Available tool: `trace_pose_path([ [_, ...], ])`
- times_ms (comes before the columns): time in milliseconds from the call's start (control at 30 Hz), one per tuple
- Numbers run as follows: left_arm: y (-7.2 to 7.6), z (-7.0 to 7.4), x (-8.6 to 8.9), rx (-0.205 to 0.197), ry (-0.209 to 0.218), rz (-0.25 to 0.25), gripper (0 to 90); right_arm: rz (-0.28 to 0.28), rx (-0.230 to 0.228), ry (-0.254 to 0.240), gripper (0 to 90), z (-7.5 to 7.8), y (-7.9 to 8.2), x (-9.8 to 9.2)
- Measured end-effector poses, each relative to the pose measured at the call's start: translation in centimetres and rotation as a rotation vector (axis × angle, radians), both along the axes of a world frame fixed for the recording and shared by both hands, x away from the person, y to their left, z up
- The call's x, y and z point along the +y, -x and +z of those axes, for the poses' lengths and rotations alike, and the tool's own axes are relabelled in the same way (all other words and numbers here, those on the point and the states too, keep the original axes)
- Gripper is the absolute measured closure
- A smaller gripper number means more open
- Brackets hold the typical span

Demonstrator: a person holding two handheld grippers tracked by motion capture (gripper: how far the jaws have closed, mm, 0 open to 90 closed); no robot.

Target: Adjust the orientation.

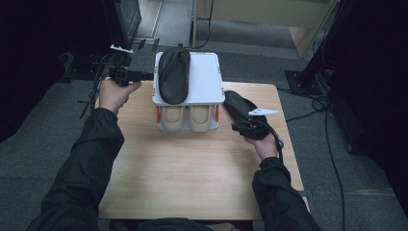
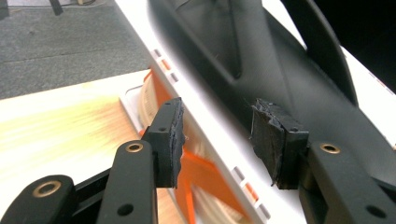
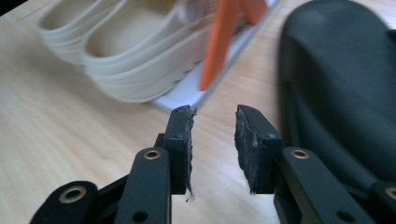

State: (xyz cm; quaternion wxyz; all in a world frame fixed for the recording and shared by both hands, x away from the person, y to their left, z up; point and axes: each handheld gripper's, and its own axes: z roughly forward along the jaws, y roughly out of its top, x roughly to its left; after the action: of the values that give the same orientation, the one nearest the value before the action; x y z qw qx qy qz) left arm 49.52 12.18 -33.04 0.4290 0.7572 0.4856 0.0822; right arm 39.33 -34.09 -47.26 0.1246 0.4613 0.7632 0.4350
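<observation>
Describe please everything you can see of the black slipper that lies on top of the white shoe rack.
The black slipper is a dark, matte slide with a wide strap over the front, rubbery or foam-like by its look. It lies flat, sole down, on the left half of the top shelf of the white shoe rack, its length running from the near edge to the far edge, with the far end slightly over the rim. In the left gripper view the left tongs stand open close beside its edge, not pressing on it.

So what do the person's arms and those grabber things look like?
Both arms wear dark, puffy jacket sleeves. Each bare hand holds a black gripper: the left gripper and the right gripper. Each carries a pale three-cornered plate and a trailing black cable. Up close, the arms have brass-coloured rivets and rough black pads.
</observation>
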Motion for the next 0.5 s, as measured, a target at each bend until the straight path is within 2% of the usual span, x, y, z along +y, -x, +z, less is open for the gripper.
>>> trace_pose_path([
  [167,1.1,-1.2,1.1,-0.001,-0.003,0.001,54.1,-0.04,0.017,0.005,68.2,-0.7,-1.3,-1.2],
  [333,2.3,-2.8,1.2,-0.003,-0.029,-0.026,54.1,-0.051,0.047,0.005,69.4,-1.4,-2.0,-1.2],
  [500,3.3,-3.8,1.3,-0.004,-0.019,-0.035,53.9,-0.041,0.054,0.037,69.4,-2.1,-2.3,-1.0],
])
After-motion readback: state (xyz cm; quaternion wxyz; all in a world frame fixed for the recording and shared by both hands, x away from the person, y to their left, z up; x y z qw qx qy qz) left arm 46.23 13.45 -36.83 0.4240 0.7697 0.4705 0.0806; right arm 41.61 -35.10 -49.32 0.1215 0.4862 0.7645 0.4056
